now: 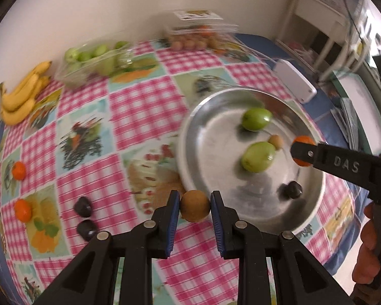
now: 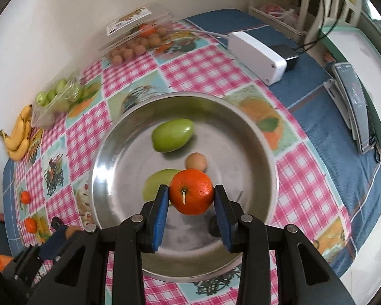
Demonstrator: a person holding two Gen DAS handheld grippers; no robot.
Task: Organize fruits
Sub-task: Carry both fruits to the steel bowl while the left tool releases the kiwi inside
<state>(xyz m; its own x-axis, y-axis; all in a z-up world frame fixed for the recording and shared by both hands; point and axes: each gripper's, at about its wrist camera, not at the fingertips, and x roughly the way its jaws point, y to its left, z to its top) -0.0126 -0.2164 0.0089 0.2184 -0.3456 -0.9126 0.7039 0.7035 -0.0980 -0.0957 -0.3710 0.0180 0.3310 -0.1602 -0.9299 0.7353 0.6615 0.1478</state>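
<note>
On the counter (image 2: 190, 63), spread with a pink checked cloth, the steel bowl (image 2: 254, 137) already holds two green fruits (image 2: 172, 134), a small brown fruit (image 2: 196, 162) and a dark fruit (image 1: 290, 190). The right gripper (image 2: 191, 198) pinches a small orange (image 2: 191, 195) over the bowl's near half; the left gripper (image 1: 195, 209) pinches a round brown fruit (image 1: 195, 209) at the bowl's near-left rim. The biggest risk, I judge, is the two grippers crowding the same bowl and knocking each other. Next, a drop from height could bounce the orange off the green fruit under it and out over the rim. Smallest, the brown fruit, released short of the rim, would roll away across the cloth.
</note>
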